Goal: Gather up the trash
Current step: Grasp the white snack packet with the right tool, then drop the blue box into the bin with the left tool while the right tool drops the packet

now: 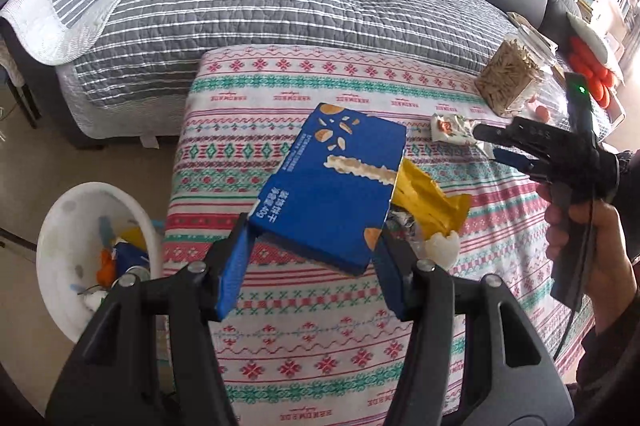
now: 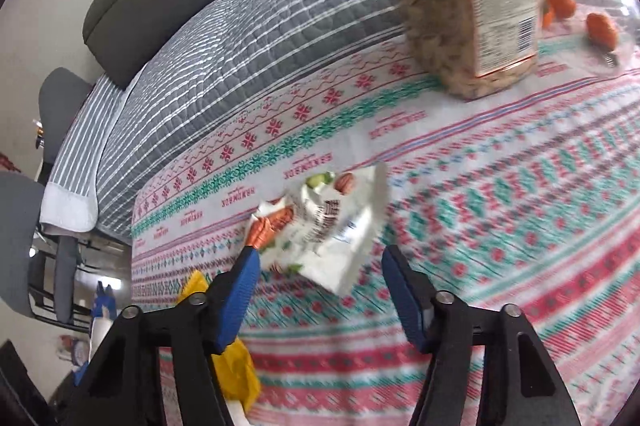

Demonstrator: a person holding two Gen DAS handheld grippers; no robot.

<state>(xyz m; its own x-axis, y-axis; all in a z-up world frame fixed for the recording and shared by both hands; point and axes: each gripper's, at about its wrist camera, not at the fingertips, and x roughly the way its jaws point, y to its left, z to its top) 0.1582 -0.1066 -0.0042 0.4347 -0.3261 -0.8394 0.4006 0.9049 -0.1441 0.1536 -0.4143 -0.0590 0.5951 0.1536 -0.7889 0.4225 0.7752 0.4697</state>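
Left gripper (image 1: 316, 242) clamps the blue box (image 1: 332, 185) above the table's (image 1: 320, 346) left edge; carry it over the white bin (image 1: 64, 209). Right gripper (image 2: 316, 258), jaws half-open, straddles the white wrapper (image 2: 332, 226); close squarely.

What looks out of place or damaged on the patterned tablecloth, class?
Litter lies on the patterned tablecloth: a torn yellow wrapper, a broken white eggshell beside it, and a crumpled white nut packet. The flattened blue cardboard box hangs tilted in the left hand-held gripper.
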